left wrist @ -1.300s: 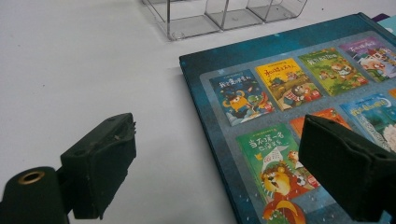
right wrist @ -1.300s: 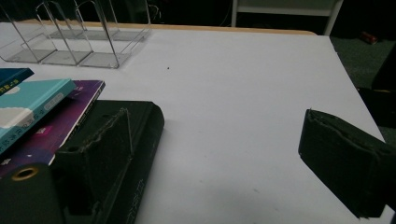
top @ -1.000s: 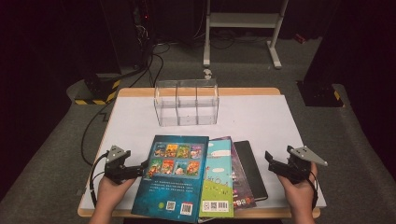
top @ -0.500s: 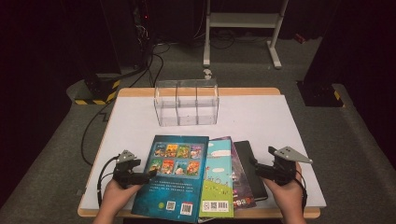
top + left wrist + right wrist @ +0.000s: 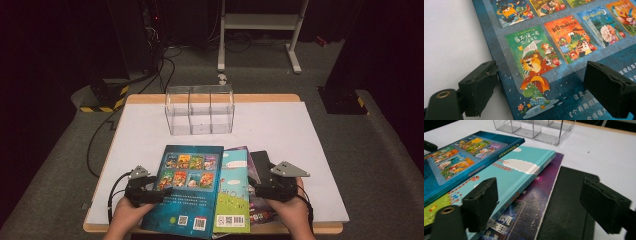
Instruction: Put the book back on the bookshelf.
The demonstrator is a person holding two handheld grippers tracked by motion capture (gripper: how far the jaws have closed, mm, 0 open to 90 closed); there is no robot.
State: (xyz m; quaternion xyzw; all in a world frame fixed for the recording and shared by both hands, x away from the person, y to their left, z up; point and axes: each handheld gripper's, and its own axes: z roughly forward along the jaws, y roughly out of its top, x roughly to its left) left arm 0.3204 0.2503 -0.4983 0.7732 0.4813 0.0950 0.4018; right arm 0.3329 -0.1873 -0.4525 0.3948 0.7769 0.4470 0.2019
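Several books lie fanned at the table's near edge. A dark blue picture book (image 5: 187, 187) is on top, over a light blue book (image 5: 234, 185), a purple book (image 5: 531, 212) and a black notebook (image 5: 262, 161). My left gripper (image 5: 151, 194) is open, and its jaws straddle the left edge of the dark blue book (image 5: 564, 37). My right gripper (image 5: 256, 190) is open at the stack's right side. In the right gripper view its jaws (image 5: 541, 190) hover over the purple book and the black notebook (image 5: 569, 202), gripping nothing.
A clear three-compartment organizer (image 5: 200, 110) stands behind the books at the table's middle. The white table cover (image 5: 285, 130) is bare to the right and left of it. Cables and a metal stand sit on the floor beyond the far edge.
Both hands have moved inward to the books. The left gripper went right onto the dark blue book's edge, and the right gripper went left over the black notebook.
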